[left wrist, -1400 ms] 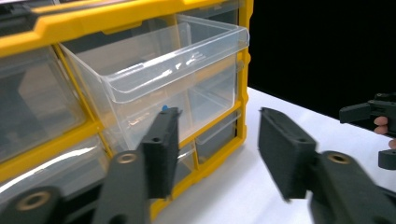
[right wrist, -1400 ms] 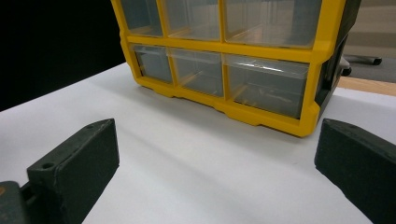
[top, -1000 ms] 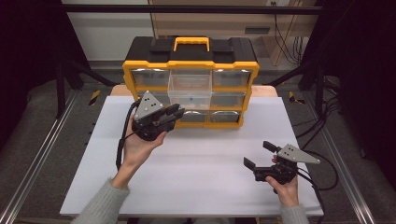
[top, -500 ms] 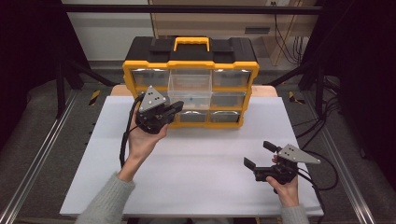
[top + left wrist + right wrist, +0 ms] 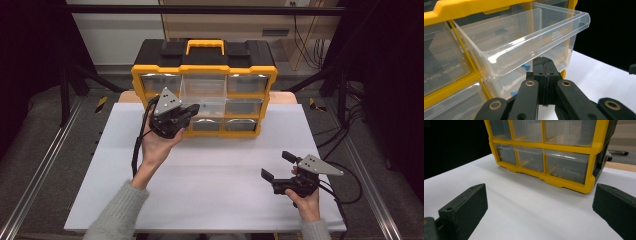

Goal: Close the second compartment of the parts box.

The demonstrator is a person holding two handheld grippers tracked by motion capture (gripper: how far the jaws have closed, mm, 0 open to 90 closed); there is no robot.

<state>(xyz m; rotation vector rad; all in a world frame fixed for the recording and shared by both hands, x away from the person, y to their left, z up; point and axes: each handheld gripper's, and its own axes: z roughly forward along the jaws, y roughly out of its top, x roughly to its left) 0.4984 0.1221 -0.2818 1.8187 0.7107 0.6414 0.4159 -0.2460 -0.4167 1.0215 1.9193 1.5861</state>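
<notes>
clear drawer (image 5: 524,42) pulled out; left gripper (image 5: 543,65) closed.

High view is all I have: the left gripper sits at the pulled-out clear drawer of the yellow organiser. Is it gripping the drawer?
Observer: No. The left gripper has its jaws pressed together with nothing between them, tips just under the clear drawer and its front lip.
Operator: Anything inside that drawer?
Observer: It looks empty; small blue parts show in the drawer beneath it.
Operator: And the right gripper?
Observer: The right gripper has its jaws wide apart with nothing between them, low over the white table, facing the organiser.
</notes>
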